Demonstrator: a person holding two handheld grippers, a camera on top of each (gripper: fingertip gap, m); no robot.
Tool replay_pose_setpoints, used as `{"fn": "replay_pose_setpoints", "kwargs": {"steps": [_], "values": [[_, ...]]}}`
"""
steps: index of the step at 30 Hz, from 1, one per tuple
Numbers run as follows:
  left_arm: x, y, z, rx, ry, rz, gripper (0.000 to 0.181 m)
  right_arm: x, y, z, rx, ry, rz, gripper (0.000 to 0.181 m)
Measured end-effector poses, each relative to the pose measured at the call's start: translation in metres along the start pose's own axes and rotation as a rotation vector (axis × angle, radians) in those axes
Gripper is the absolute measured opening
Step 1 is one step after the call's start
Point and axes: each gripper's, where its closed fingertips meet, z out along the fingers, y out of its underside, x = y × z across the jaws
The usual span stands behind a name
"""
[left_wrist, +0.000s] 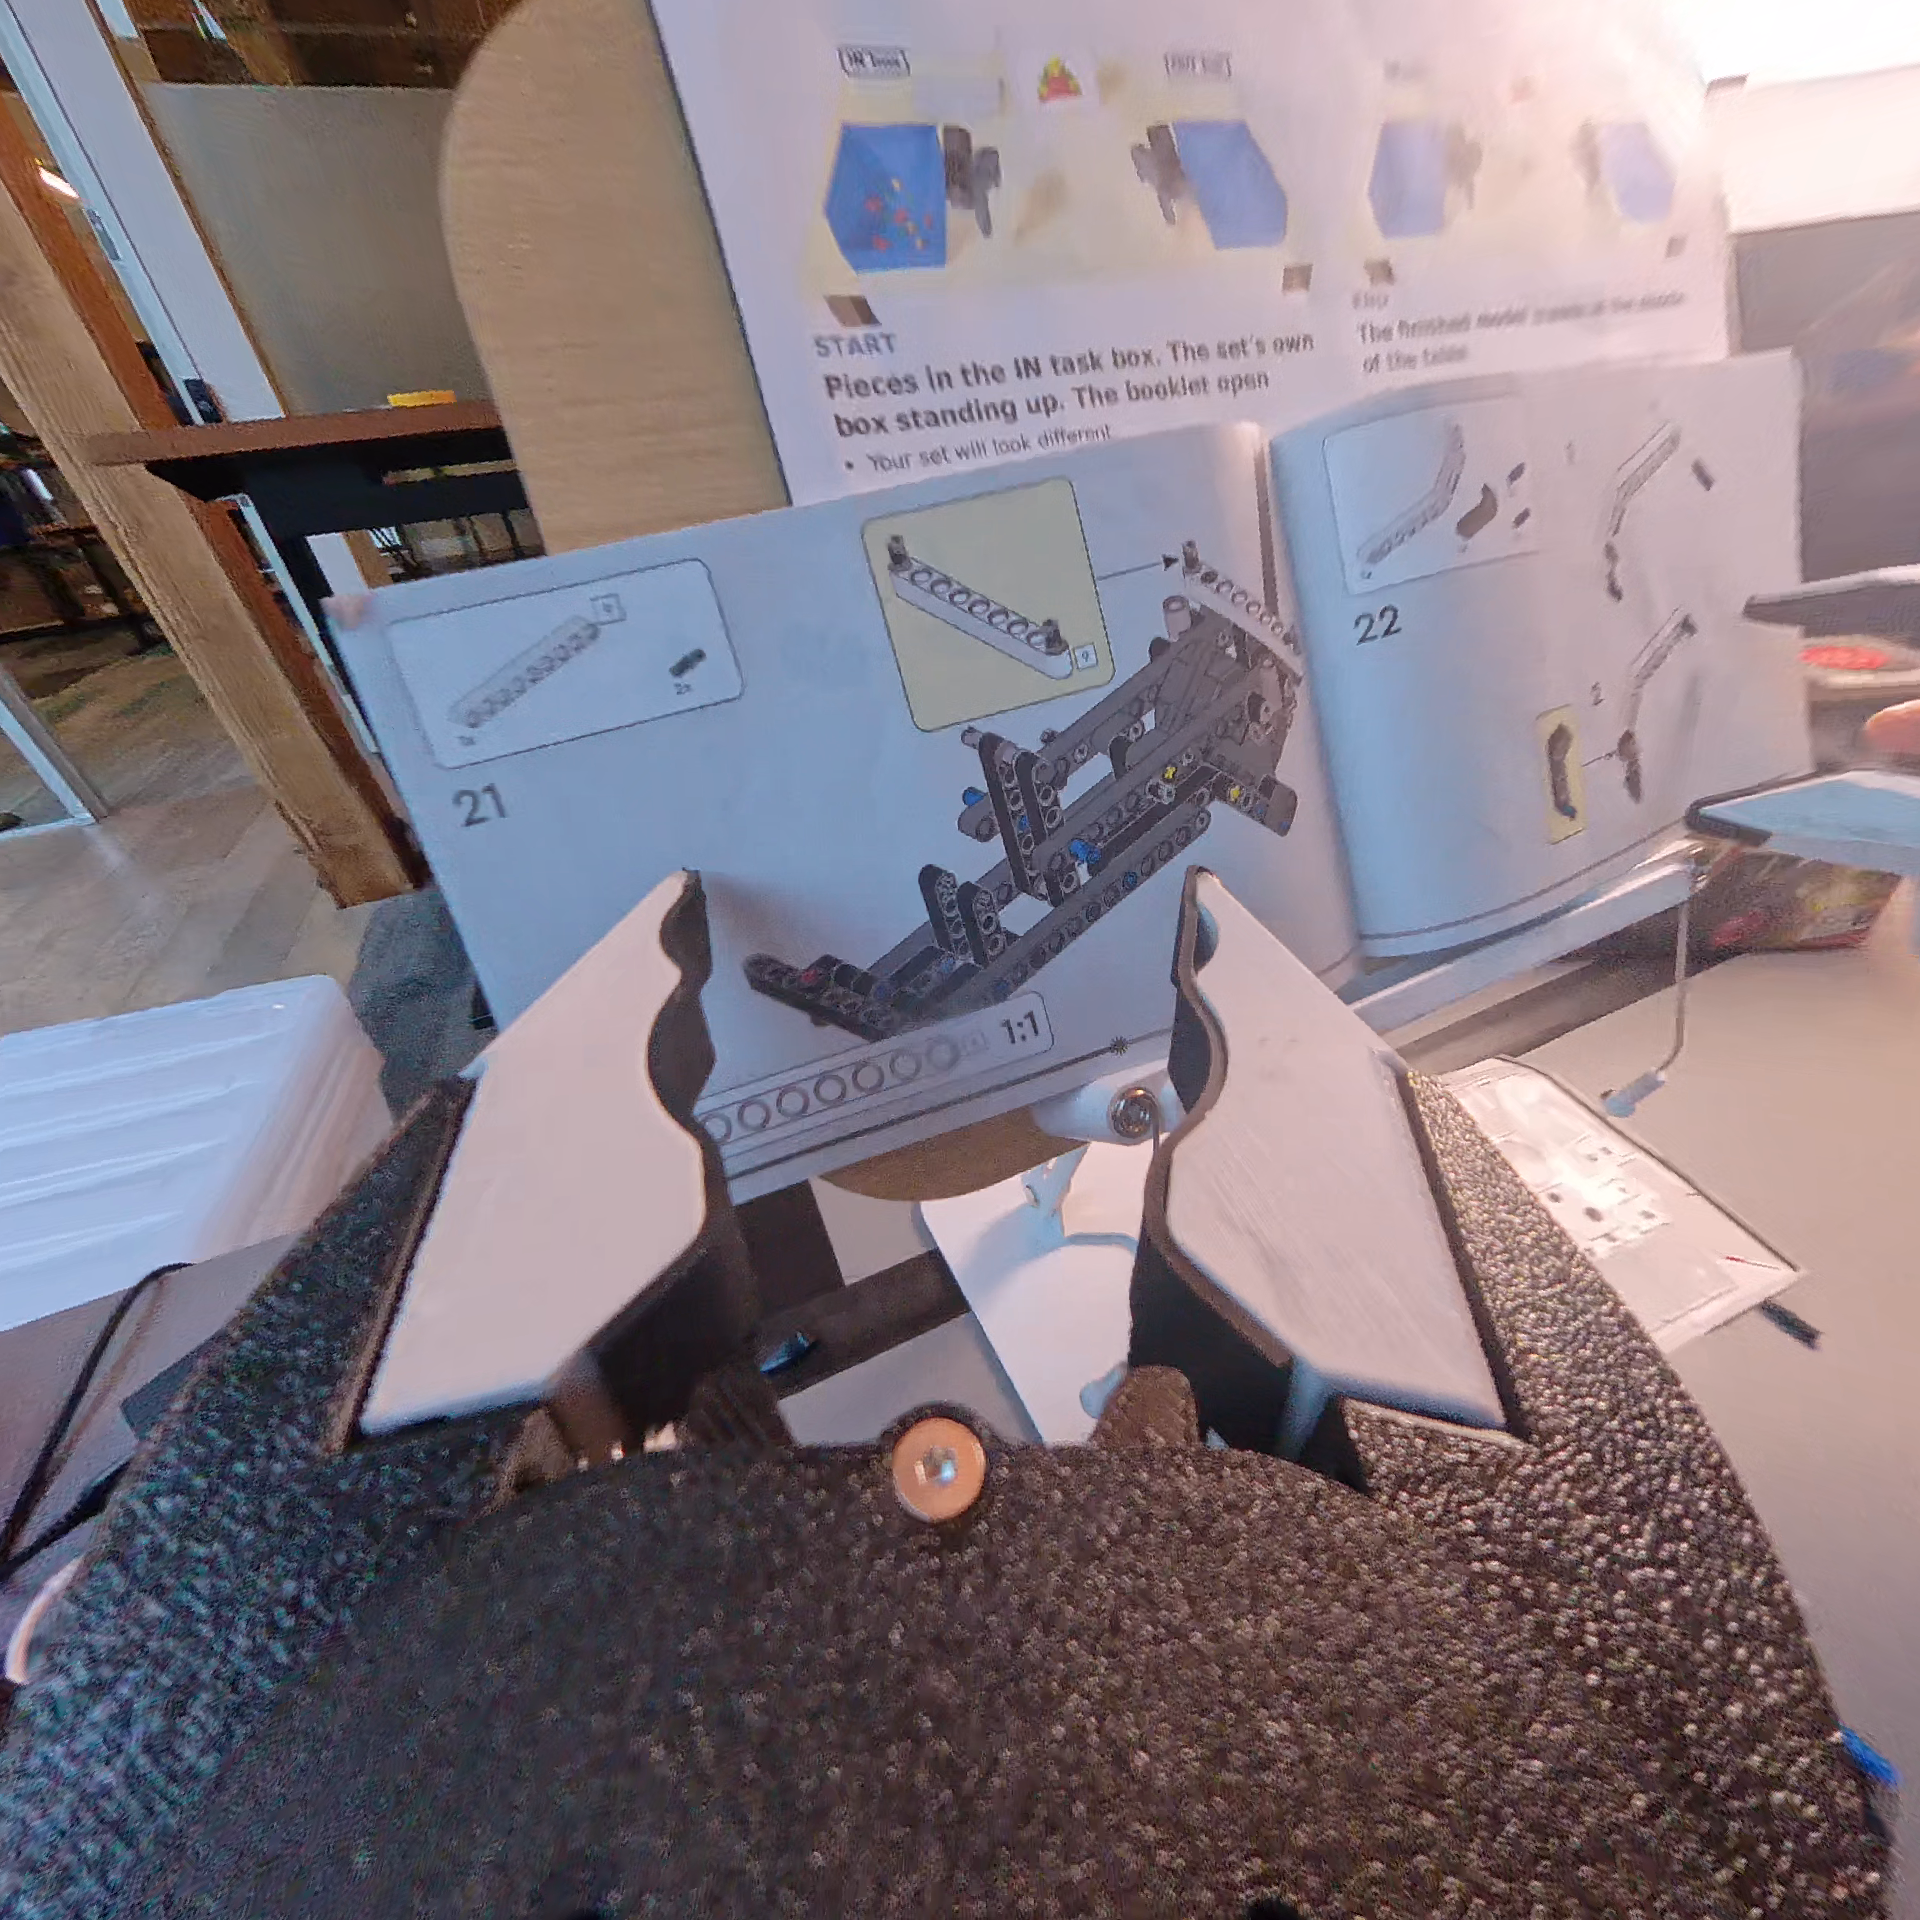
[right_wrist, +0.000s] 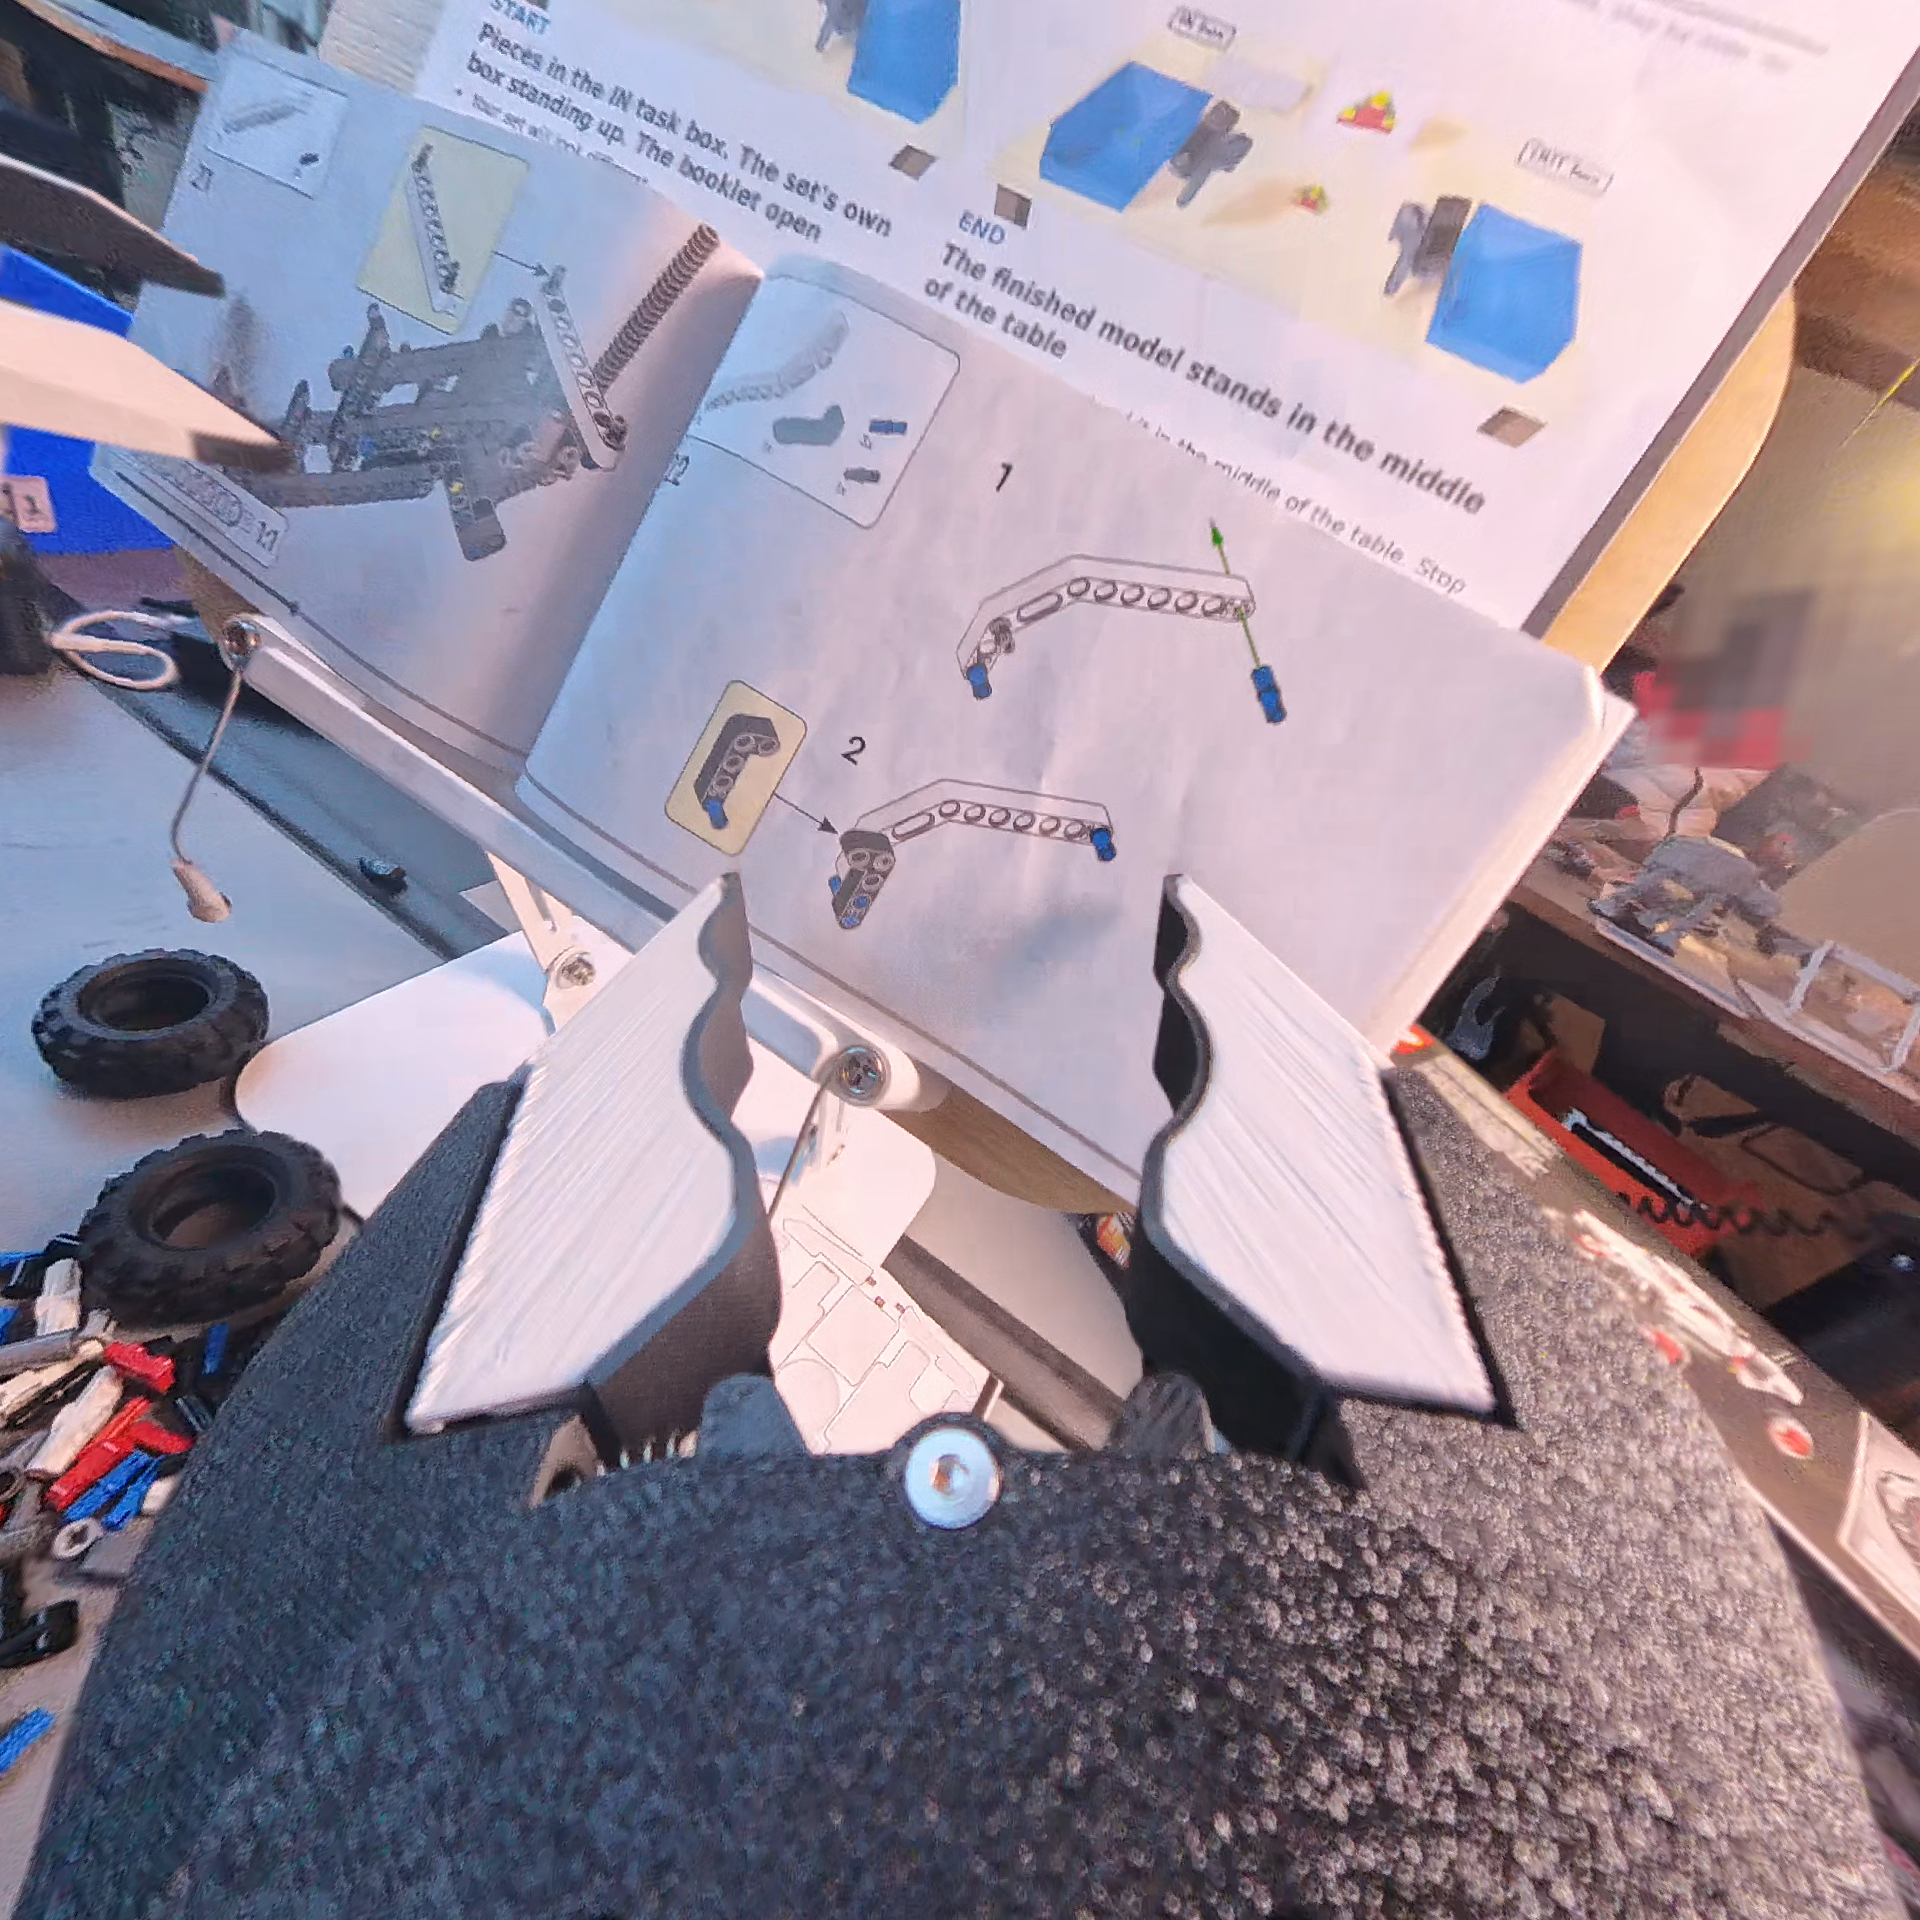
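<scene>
Hovering before an open instruction booklet (left_wrist: 831, 748) propped on a white stand (left_wrist: 1049, 1122), the left gripper (left_wrist: 940, 883) has its jaws spread wide with nothing between them; its fingertips frame the lower part of the left-hand page, though whether they touch the paper cannot be told. That page carries drawings of a grey beam assembly with printed step numbers and a scale strip, and behind it stands a large printed sheet (left_wrist: 1039, 260) with small pictures of blue boxes and lines of text, partly blurred. A white bin (left_wrist: 156, 1122) sits at the left. A push from these fingers would likely tip the booklet back or slide it off its ledge, since only the stand's lip appears to hold it. In the right wrist view the right gripper (right_wrist: 951, 883) is likewise spread apart and empty, aimed at the booklet's right-hand page (right_wrist: 1039, 675), which shows a bent white beam with blue pins in two numbered drawings. To the left lie two black tyres (right_wrist: 151, 1023) and a scatter of small red, blue and white pieces (right_wrist: 94, 1392) on the table (right_wrist: 83, 831). A thin wire page-holder (right_wrist: 208, 769) hangs loose from the stand; a finger might snag it, and a low sweep leftward could knock pieces away.
</scene>
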Motion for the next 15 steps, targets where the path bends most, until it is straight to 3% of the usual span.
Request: {"fn": "replay_pose_setpoints", "kwargs": {"steps": [4,8,11,15], "values": [[0.009,0.009,0.016,-0.004,-0.086,0.139,0.077,0.000,0.012,-0.001,-0.029,-0.030,0.024,0.081],[0.037,0.013,0.021,-0.028,0.002,0.125,0.021,-0.003,0.012,-0.007,-0.039,-0.053,0.040,0.080],[0.064,0.004,0.021,-0.004,0.113,0.070,0.005,-0.013,0.002,-0.014,-0.035,-0.090,0.018,0.080],[0.104,-0.018,0.015,0.034,0.244,-0.014,0.004,-0.042,-0.017,-0.020,-0.040,-0.154,-0.062,0.081]]}}
